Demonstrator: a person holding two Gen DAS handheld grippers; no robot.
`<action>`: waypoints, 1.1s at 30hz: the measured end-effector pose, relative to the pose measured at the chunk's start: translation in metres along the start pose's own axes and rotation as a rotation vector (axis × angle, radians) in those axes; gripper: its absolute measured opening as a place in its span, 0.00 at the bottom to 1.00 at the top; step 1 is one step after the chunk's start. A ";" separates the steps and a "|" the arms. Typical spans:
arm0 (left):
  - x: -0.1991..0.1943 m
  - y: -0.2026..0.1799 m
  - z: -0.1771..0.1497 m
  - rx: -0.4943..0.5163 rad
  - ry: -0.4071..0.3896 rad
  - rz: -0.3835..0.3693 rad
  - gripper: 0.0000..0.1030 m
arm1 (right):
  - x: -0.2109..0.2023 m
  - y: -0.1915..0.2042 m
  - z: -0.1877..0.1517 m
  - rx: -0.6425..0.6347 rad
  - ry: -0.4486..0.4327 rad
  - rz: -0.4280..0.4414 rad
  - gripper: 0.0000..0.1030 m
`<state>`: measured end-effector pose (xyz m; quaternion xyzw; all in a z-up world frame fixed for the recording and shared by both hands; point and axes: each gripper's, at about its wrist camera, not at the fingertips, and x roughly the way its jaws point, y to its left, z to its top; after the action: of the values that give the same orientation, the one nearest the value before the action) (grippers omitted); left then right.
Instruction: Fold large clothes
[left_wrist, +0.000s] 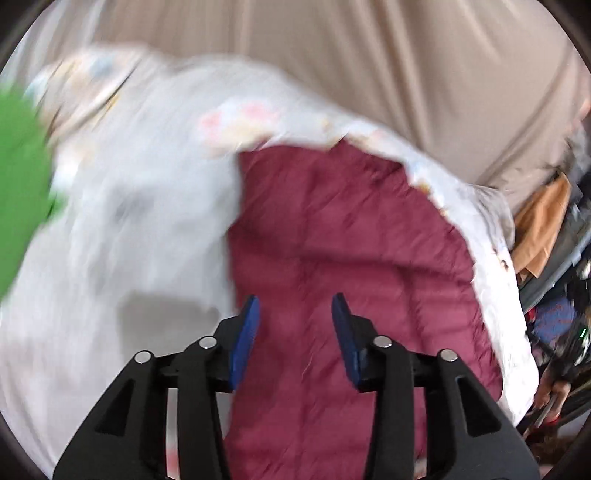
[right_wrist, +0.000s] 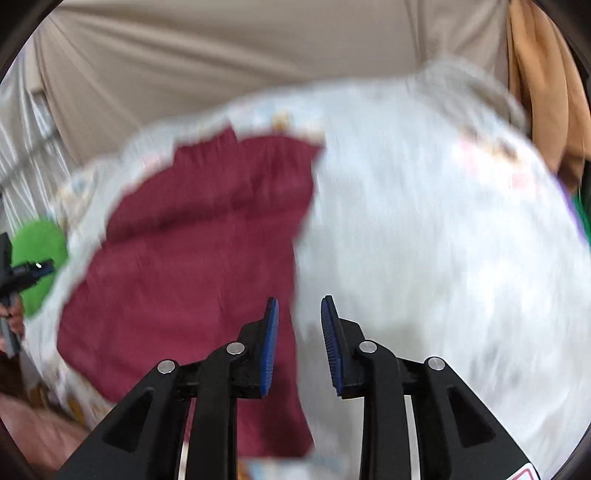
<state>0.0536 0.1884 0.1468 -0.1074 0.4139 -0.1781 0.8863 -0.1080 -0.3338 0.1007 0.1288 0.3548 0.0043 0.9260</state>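
Note:
A large maroon garment lies spread flat on a pale printed sheet. A white cloth covers its left part in the left wrist view. My left gripper hovers over the maroon fabric, open, with nothing between its blue pads. In the right wrist view the maroon garment is on the left and the white cloth on the right. My right gripper stands open above the line where they meet, holding nothing. The left gripper also shows at the far left edge. Both views are motion-blurred.
A beige draped cloth fills the background. Something bright green sits at the left edge, round in the right wrist view. A tan cloth and dark clutter lie beyond the sheet's right edge.

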 end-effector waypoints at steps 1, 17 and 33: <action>0.008 -0.015 0.014 0.030 -0.017 -0.018 0.42 | 0.005 0.010 0.018 -0.025 -0.026 0.024 0.26; 0.248 -0.043 0.152 0.028 0.025 0.086 0.48 | 0.298 0.198 0.230 -0.284 0.091 0.222 0.35; 0.292 0.000 0.140 0.026 0.007 0.112 0.35 | 0.423 0.188 0.221 -0.183 0.236 0.224 0.06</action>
<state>0.3348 0.0766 0.0326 -0.0720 0.4202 -0.1338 0.8946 0.3690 -0.1621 0.0266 0.0813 0.4425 0.1548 0.8795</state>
